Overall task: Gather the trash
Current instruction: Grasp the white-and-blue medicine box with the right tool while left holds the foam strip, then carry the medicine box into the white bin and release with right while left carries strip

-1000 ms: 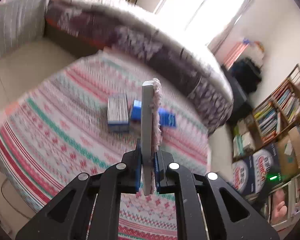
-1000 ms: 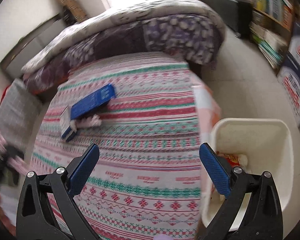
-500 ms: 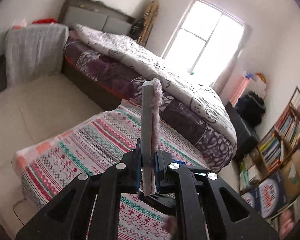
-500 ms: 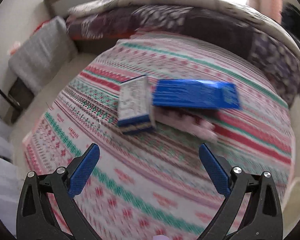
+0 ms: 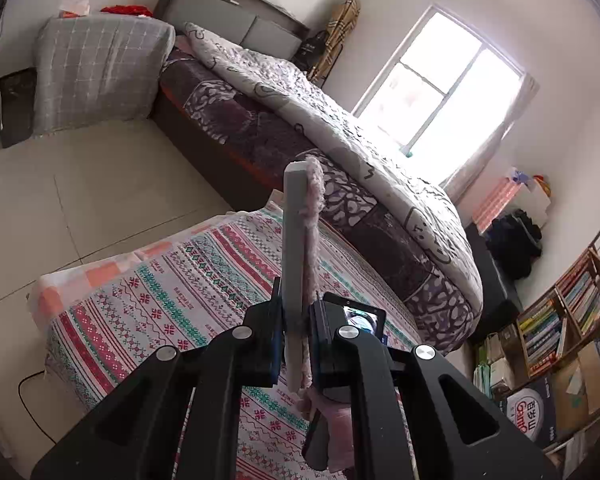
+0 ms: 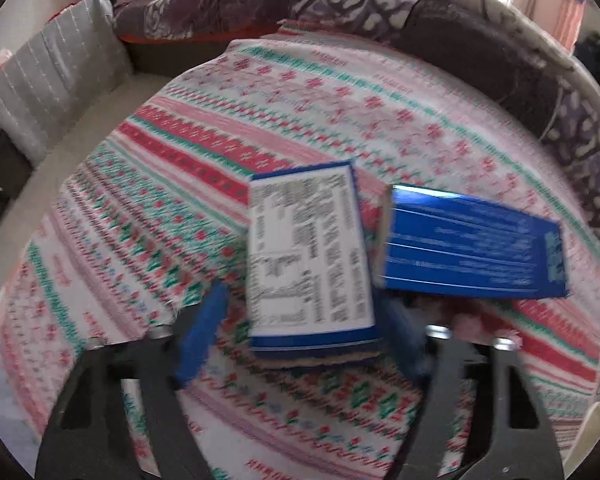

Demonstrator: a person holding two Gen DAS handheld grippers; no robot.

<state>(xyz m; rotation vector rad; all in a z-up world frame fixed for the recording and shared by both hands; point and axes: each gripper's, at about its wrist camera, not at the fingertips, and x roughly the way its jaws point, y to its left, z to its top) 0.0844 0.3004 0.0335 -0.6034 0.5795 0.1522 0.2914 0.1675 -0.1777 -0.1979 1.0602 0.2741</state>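
In the left wrist view, the left gripper (image 5: 296, 344) has its jaws closed tight on a thin grey strip (image 5: 293, 248) with a pink fluffy edge, which stands upright above the jaws. Under it is the worktop (image 5: 148, 292), covered with a cloth of red, green and pink stripes. Behind the worktop there is a bed (image 5: 340, 160) with a purple and white quilt, a window (image 5: 440, 84) and, at the right, a bookshelf (image 5: 560, 320).

In the right wrist view, which is blurred, the right gripper (image 6: 300, 320) points down at the same striped worktop (image 6: 140, 220). Its jaws have just been closing and now stand half wide on both sides of a white and blue printed box (image 6: 308, 256). If the pads already press the box, I cannot tell. Just beside it, at the right, lies a long dark blue box (image 6: 472, 256).
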